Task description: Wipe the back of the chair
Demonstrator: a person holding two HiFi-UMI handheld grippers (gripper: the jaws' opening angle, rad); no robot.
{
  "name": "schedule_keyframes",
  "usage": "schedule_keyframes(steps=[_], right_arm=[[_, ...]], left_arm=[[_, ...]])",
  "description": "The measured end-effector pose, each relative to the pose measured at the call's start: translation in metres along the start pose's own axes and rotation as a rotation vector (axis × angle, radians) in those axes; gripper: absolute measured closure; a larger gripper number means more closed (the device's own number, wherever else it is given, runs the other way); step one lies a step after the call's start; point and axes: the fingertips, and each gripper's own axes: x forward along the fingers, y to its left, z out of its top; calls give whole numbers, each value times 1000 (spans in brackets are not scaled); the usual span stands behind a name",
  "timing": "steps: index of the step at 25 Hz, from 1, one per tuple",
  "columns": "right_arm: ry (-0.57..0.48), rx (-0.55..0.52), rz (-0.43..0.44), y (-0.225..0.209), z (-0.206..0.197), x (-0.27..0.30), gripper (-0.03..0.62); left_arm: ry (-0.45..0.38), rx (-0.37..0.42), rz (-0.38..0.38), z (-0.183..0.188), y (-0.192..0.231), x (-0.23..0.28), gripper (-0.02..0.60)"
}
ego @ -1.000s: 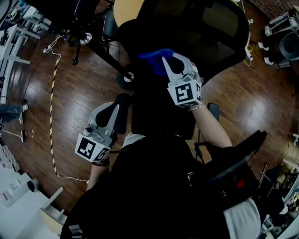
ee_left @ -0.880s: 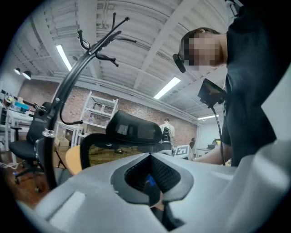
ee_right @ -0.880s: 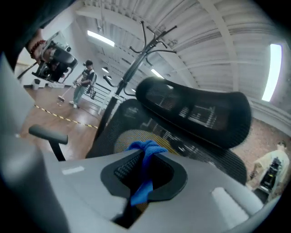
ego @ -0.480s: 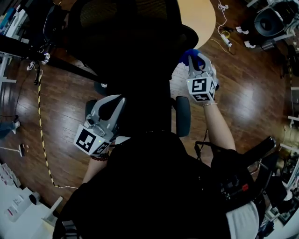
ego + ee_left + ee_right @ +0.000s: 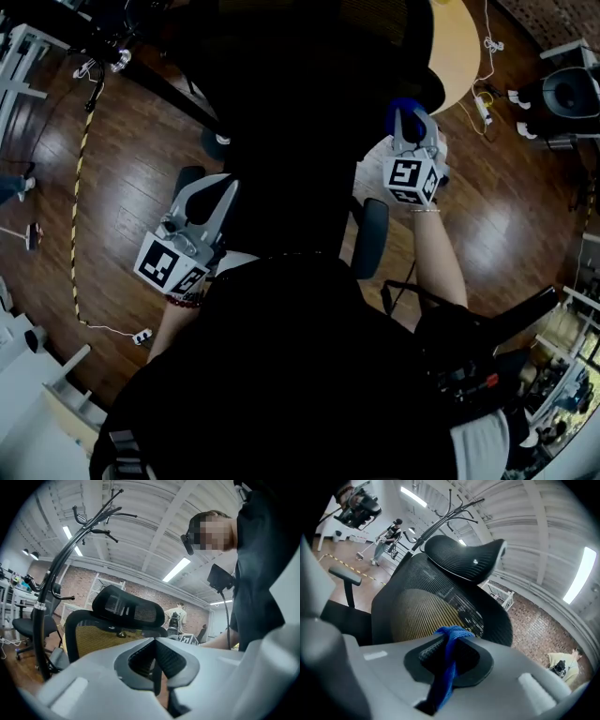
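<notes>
Hanging low at the left, the grey left gripper [image 5: 218, 194] had its jaws pressed together on nothing, just beside the black mesh backrest of the office chair [image 5: 309, 122]. At that backrest's right edge, the right gripper [image 5: 413, 120] was clamped on a bunched blue cloth [image 5: 449, 660], facing the mesh.

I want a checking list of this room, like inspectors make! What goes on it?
Surface: wooden floor, glossy.
Job's things: office chair's mesh back; blue cloth.
Clutter: small items at the picture edges, too small to tell.
Grippers: right gripper shut on the blue cloth, pointing at the mesh back; left gripper shut, empty.
Cables: white cable and power strip on the floor.
Surroundings: coat rack, round table, brick wall.
</notes>
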Motion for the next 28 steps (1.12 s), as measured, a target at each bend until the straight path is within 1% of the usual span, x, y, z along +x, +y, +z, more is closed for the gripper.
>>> schedule_keyframes(steps=[4, 10, 13, 15, 16, 18, 23, 28], right_arm=[[-29, -44, 41, 22, 33, 22, 568], [-83, -72, 87, 63, 89, 57, 568], [-114, -100, 108, 86, 115, 73, 568], [-122, -95, 124, 102, 132, 82, 568], [-127, -96, 132, 110, 141, 87, 568], [-143, -105, 150, 127, 158, 96, 568], [-181, -126, 180, 162, 202, 119, 568], [-207, -124, 213, 203, 244, 138, 568]], left_arm=[[-20, -7, 33, 4, 21, -17, 577], [-35, -10, 68, 5, 56, -46, 577], [-12, 34, 25, -2, 62, -44, 577], [-24, 62, -11, 2, 60, -40, 577], [-37, 64, -22, 5, 60, -40, 577], [-48, 46, -34, 7, 64, -45, 577], [-27, -13, -33, 0, 87, -74, 577], [-25, -24, -18, -3, 110, -99, 577]])
